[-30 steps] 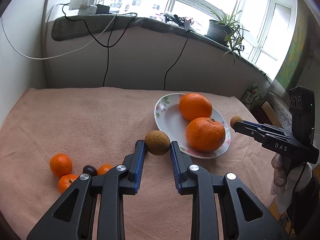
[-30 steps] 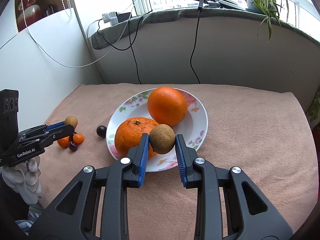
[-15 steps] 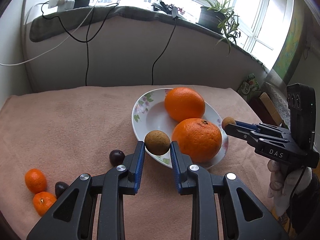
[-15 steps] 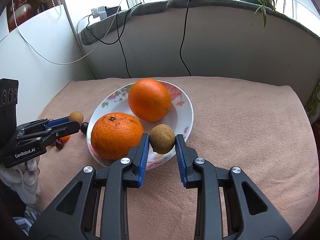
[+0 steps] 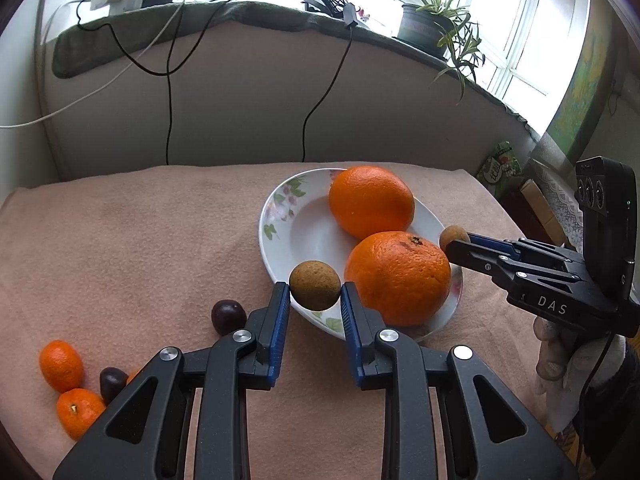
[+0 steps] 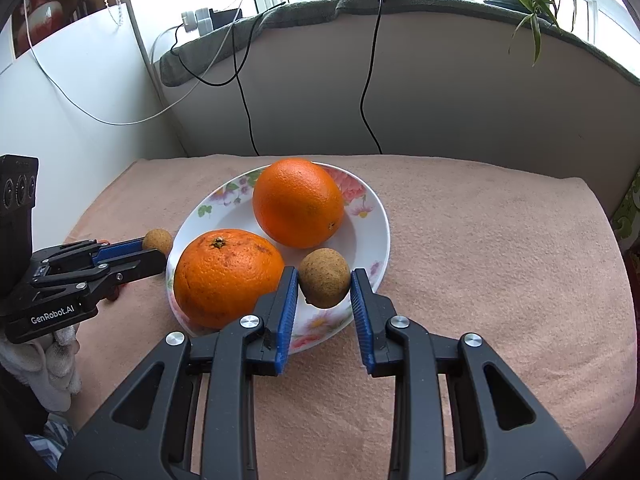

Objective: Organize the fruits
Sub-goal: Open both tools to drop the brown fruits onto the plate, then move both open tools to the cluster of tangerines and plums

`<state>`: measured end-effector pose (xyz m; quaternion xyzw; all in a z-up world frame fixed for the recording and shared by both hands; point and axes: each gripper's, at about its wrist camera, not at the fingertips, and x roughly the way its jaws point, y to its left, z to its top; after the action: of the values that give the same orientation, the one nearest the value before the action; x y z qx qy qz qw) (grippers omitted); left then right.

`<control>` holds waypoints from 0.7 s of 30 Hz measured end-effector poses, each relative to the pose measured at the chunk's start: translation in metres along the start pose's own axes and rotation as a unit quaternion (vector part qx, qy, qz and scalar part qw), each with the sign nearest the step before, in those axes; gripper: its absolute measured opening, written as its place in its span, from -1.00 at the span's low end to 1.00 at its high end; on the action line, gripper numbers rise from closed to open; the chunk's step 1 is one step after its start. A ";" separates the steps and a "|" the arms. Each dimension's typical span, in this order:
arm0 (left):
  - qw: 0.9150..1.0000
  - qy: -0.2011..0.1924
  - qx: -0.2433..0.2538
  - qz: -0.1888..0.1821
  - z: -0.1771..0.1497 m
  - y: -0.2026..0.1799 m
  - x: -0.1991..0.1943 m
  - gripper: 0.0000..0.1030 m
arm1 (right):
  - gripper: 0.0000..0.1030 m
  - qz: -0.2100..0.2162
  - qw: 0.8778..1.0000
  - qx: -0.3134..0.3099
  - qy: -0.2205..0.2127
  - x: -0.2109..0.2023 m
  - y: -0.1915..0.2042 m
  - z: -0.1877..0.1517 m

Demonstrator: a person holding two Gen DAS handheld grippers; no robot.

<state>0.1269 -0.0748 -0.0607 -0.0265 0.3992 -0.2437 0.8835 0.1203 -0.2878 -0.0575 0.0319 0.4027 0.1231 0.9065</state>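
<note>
Left wrist view: the left claw (image 5: 315, 300) is clamped on a small brown fruit (image 5: 315, 285), pinched between its blue pads at lower centre of the frame, over the near rim of the plate (image 5: 280, 232). The plate sits right of centre on the pink-covered tabletop (image 5: 140, 240) and holds two oranges, one at the rear (image 5: 371, 201) and one at the front (image 5: 397, 277). A dark plum (image 5: 228, 316) lies on the cloth just left of the claw. Small mandarins (image 5: 61, 365) and a second plum (image 5: 112, 383) lie at lower left. The right claw (image 5: 456, 242) enters from the right edge, clamped on a second brown fruit (image 5: 452, 236) beside the plate rim.

Right wrist view: the right claw (image 6: 325, 286) grips its brown fruit (image 6: 324, 277) at centre, over the plate's (image 6: 376, 216) near right part. Both oranges (image 6: 298, 202) (image 6: 228, 276) rest in the plate. The left claw (image 6: 156, 249) shows at the left edge, holding its fruit (image 6: 157, 240) just beside the plate rim.
</note>
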 end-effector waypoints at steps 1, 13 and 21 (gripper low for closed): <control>1.000 0.001 0.000 0.001 0.000 0.000 0.000 -0.52 | -0.45 -0.002 1.000 0.000 0.000 0.000 0.000 0.000; 1.000 -0.012 0.000 0.000 0.000 -0.002 -0.007 0.32 | 0.56 -0.004 1.000 -0.003 -0.029 -0.011 0.004 0.004; 1.000 -0.019 0.005 0.022 -0.001 -0.006 -0.012 0.52 | 0.69 -0.009 0.999 -0.016 -0.031 -0.016 0.013 0.004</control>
<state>0.1173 -0.0748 -0.0515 -0.0181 0.3820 -0.2252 0.8961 0.1108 -0.2787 -0.0411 0.0179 0.3726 0.1200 0.9200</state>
